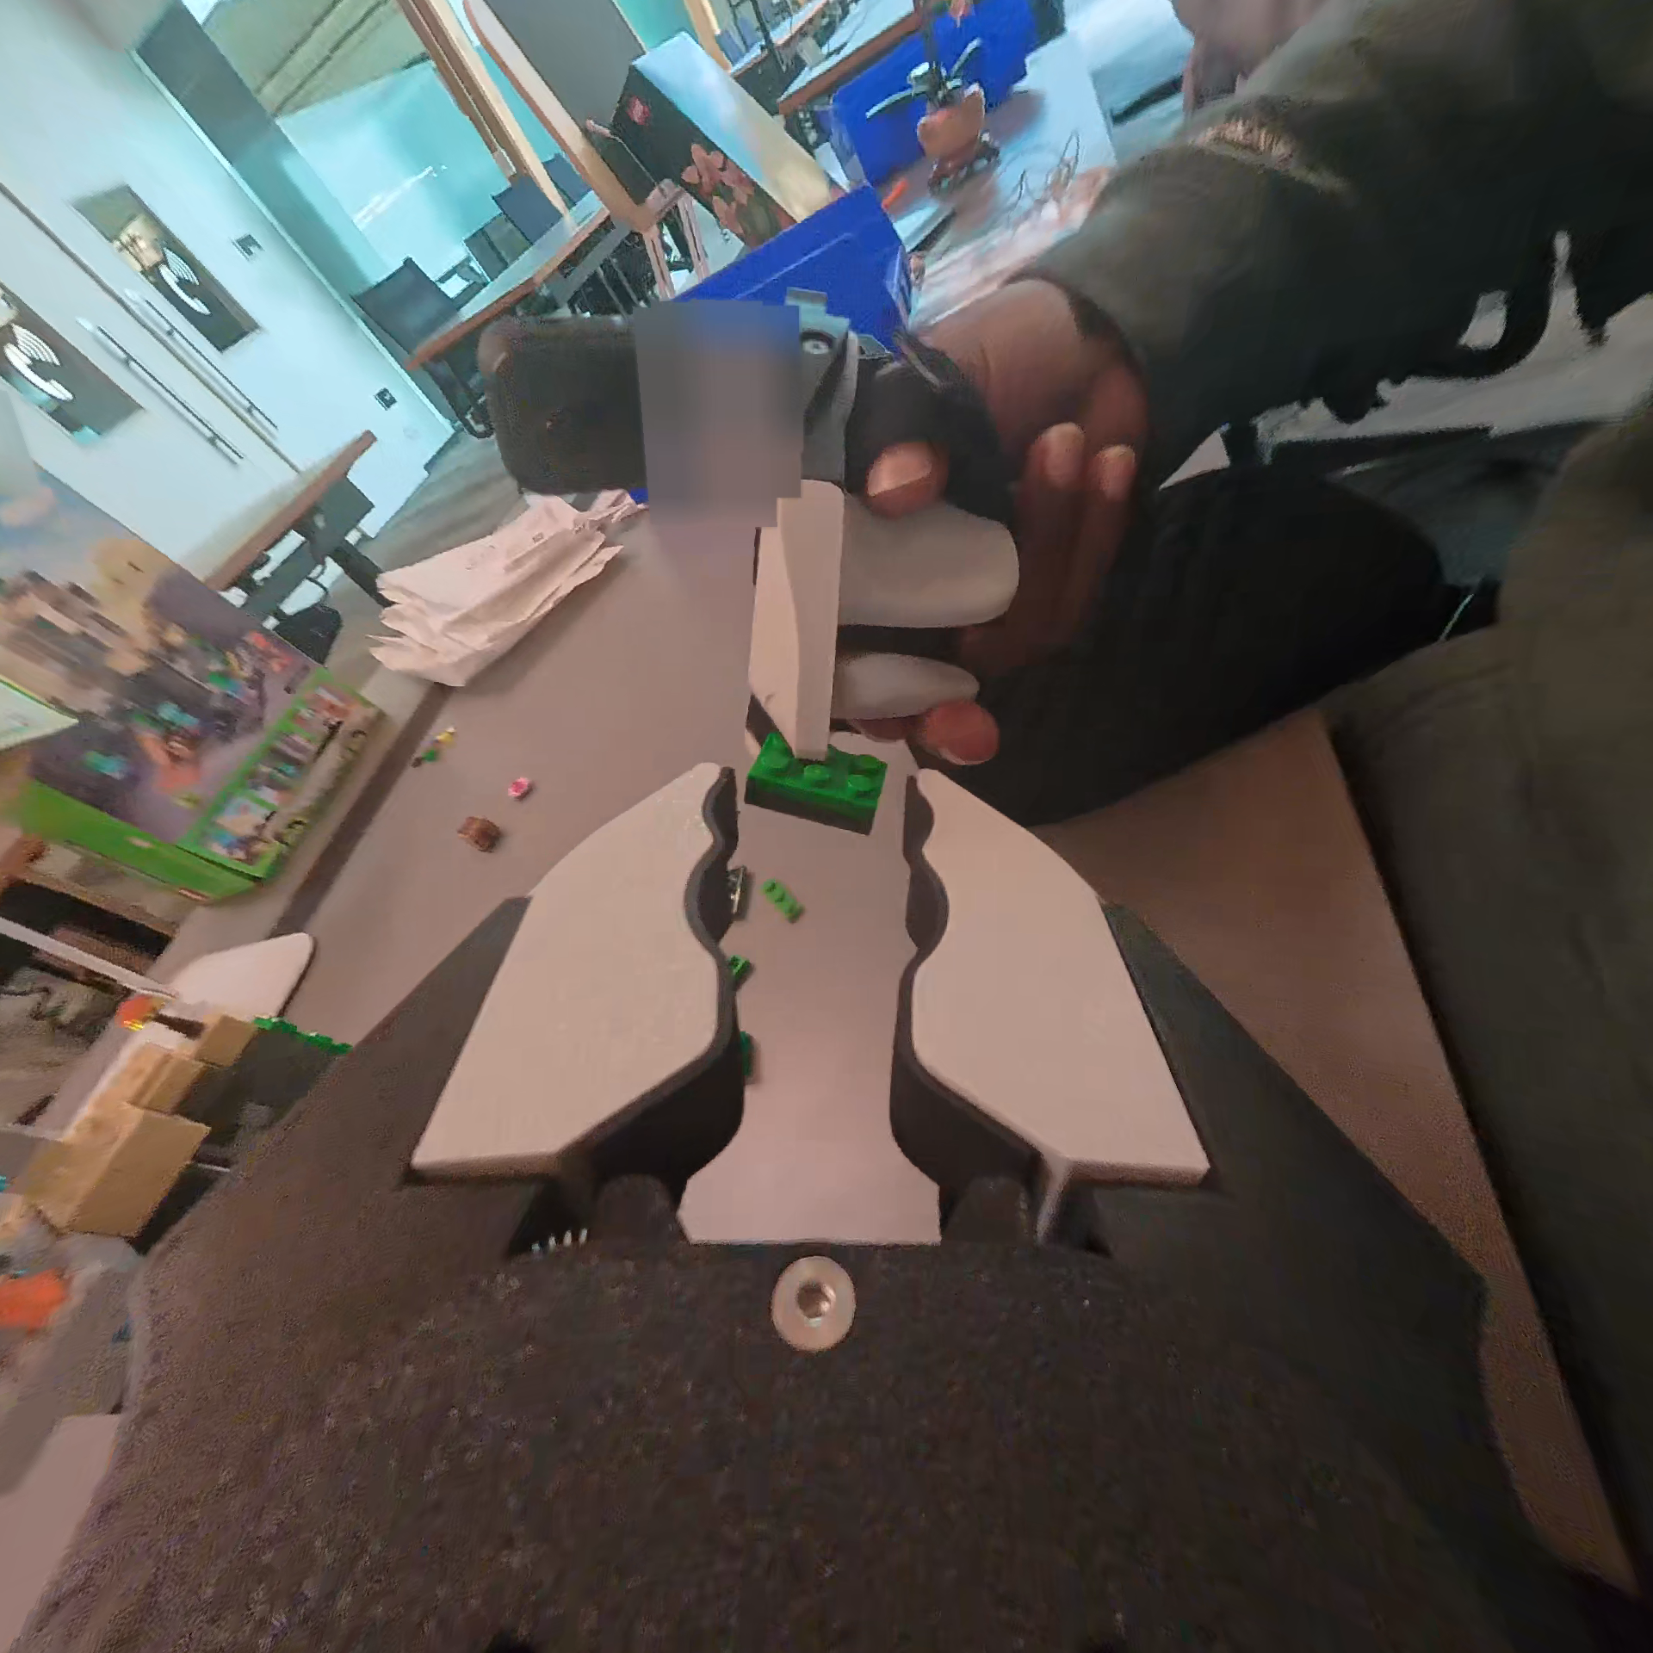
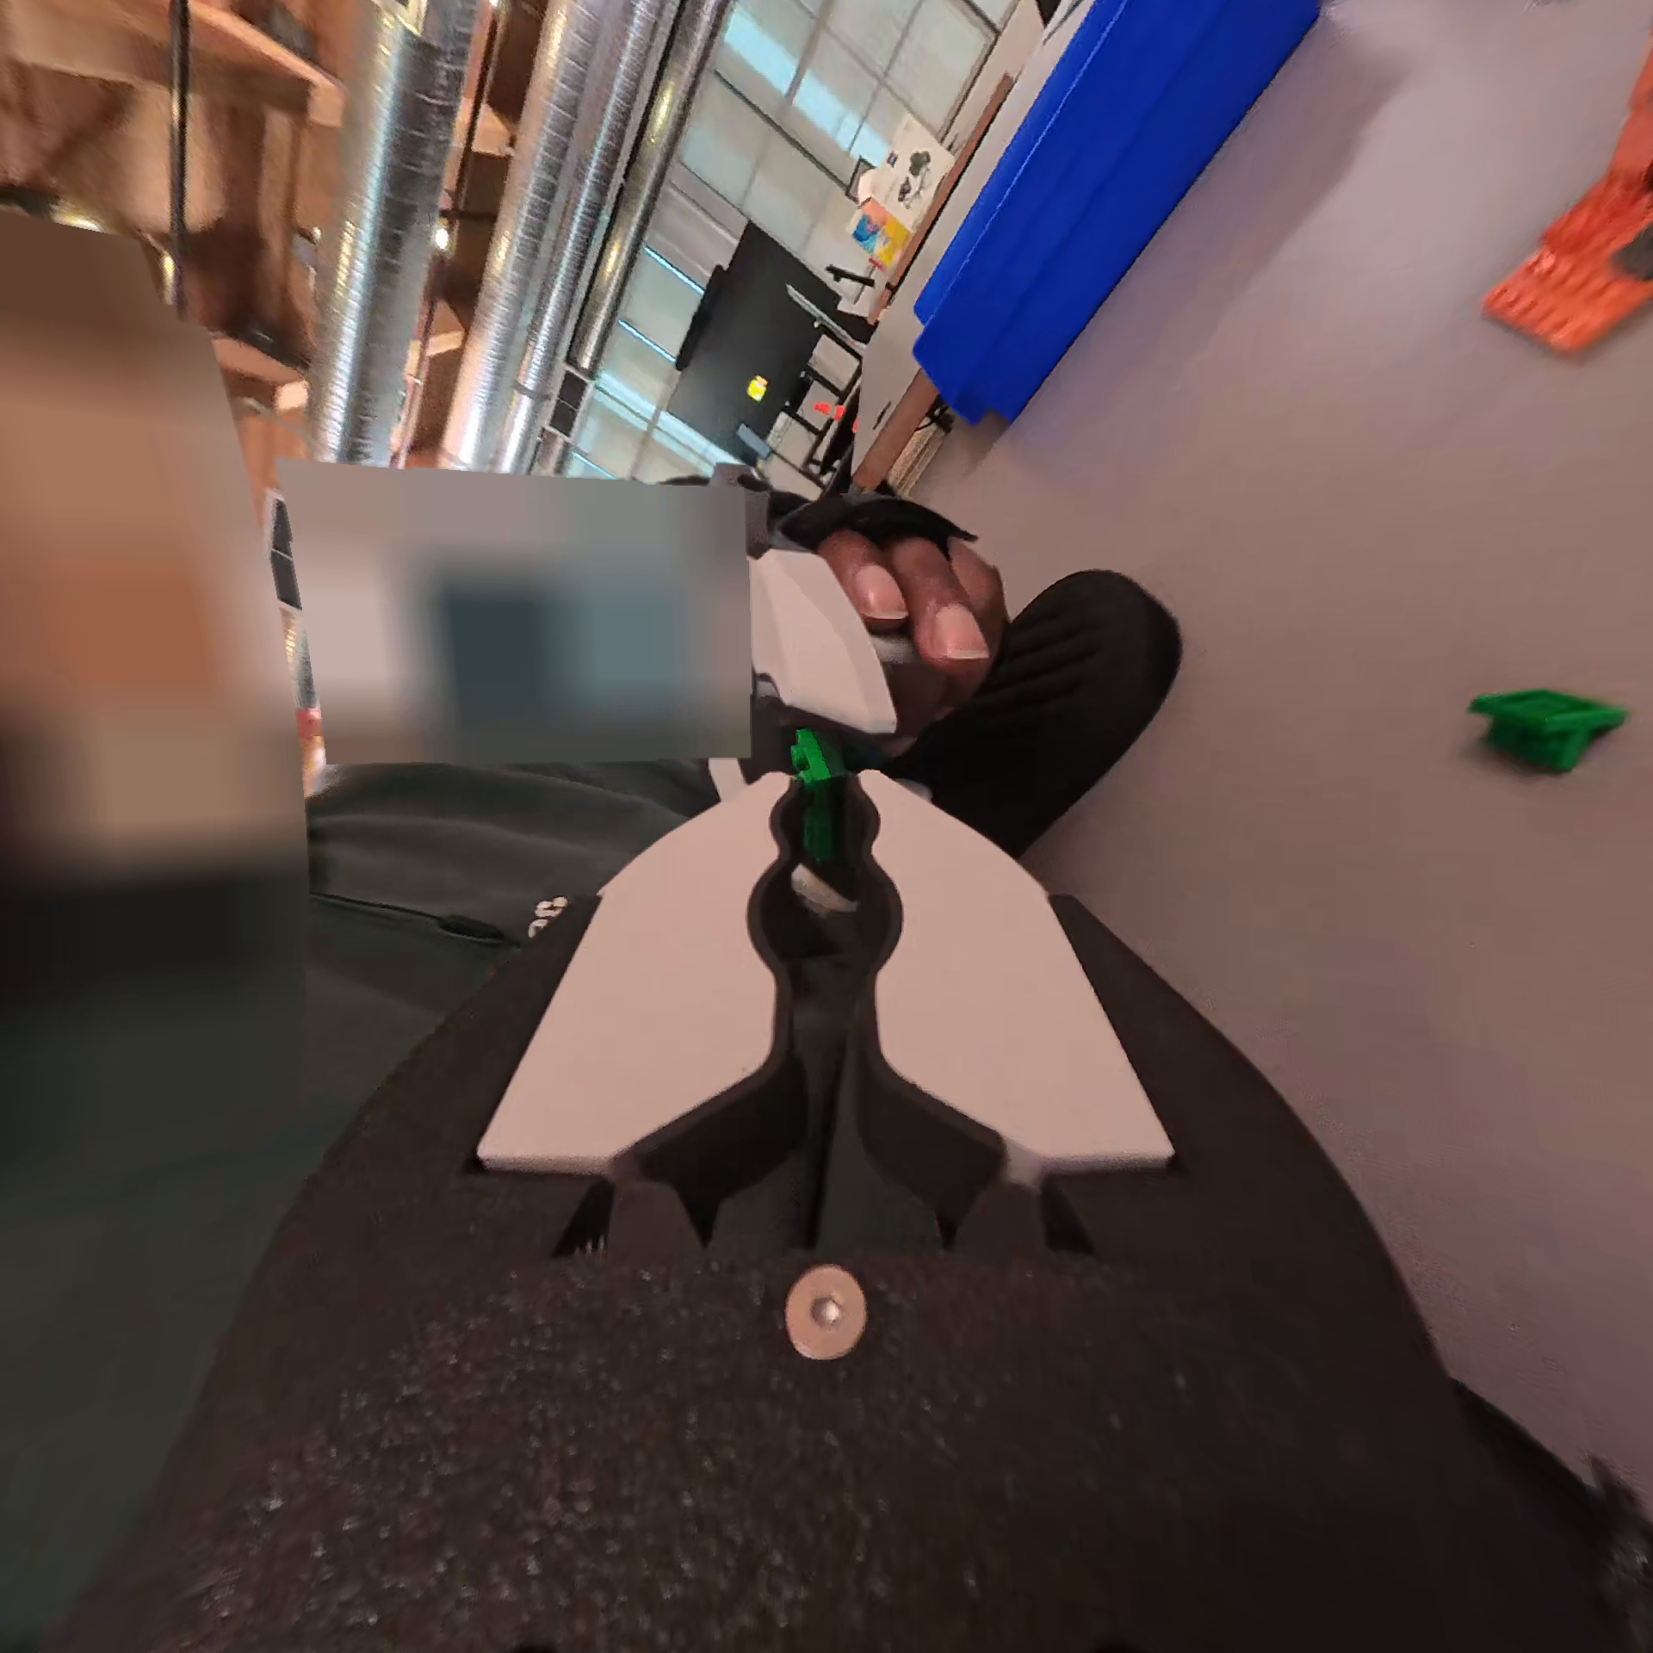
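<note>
1. Left gripper [image 1: 818,805]: its jaws stand wide apart with nothing between them, just bare grey table [image 1: 805,1118] showing through the gap. It sits low over the table, and its tips frame the green brick [image 1: 816,789] without touching it, as far as I can tell.

2. Right gripper [image 2: 825,796]: jaws pinched nearly together on that same green brick, gripping it edge-on at the very tips. In the left wrist view it comes down from above with one white finger [image 1: 796,617] planted on the studs, and a hand [image 1: 1011,555] is wrapped round its handle.

3. Where the brick is: held up off the table, right in front of the empty gripper's tips, roughly centred between them.

4. Loose stuff on the table: a small green plate [image 1: 783,897] and a couple more green bits visible in the gap between the left jaws, a brown piece [image 1: 478,832] and a pink piece [image 1: 520,788] off to the left, a green box [image 1: 179,742] further left, and a stack of white paper bags [image 1: 492,599] on the far side. The right wrist view also shows a green slope piece [image 2: 1547,729] and a blue bin [image 2: 1100,206].

5. What could go sideways, imo: the hold is a tip-only pinch on a slick little brick, so any twist or bump from the other gripper could pop it loose. The two sets of fingers are really close, so a clash looks easy. And a low sweep could scatter those tiny green bits.
</note>
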A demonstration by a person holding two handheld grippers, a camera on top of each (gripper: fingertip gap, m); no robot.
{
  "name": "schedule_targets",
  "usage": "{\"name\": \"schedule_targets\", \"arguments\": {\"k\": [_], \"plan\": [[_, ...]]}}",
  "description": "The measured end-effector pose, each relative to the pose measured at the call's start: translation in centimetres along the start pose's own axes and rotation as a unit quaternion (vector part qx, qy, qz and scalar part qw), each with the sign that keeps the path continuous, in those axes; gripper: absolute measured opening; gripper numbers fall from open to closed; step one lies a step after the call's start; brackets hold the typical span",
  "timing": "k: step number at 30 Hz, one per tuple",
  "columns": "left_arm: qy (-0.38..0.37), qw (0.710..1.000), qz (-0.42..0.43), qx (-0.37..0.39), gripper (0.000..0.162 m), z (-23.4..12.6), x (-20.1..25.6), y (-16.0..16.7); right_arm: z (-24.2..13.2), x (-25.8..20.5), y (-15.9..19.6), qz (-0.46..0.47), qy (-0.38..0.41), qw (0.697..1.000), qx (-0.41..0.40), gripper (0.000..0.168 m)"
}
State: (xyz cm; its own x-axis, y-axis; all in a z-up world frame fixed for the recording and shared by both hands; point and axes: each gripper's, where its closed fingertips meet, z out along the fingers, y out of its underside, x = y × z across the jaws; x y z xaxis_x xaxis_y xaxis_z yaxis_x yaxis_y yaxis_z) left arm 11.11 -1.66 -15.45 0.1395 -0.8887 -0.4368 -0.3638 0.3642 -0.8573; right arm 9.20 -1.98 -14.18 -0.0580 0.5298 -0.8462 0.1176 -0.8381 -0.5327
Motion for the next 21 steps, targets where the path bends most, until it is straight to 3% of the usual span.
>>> {"name": "schedule_targets", "arguments": {"k": [1, 8, 15, 21], "plan": [[-0.004, 1.0, 0.012, -0.002, 0.028, 0.0, 0.0, 0.1, 0.1, 0.0, 0.1, 0.009, -0.004, 1.0, -0.004, 0.008], [-0.003, 0.999, 0.029, -0.018, 0.027, 0.0, 0.3, 0.6, 0.2, 0.3, 0.6, 0.035, -0.01, 0.999, -0.015, 0.009], [-0.01, 0.998, -0.009, -0.059, 0.027, 0.1, -0.2, 1.9, -0.6, 1.3, 0.3, -0.172, 0.119, 0.977, -0.035, 0.012], [-0.021, 0.997, 0.019, -0.072, 0.027, 0.4, -0.1, 1.9, -0.7, 2.0, 0.4, -0.182, 0.18, 0.966, -0.03, 0.013]]}}
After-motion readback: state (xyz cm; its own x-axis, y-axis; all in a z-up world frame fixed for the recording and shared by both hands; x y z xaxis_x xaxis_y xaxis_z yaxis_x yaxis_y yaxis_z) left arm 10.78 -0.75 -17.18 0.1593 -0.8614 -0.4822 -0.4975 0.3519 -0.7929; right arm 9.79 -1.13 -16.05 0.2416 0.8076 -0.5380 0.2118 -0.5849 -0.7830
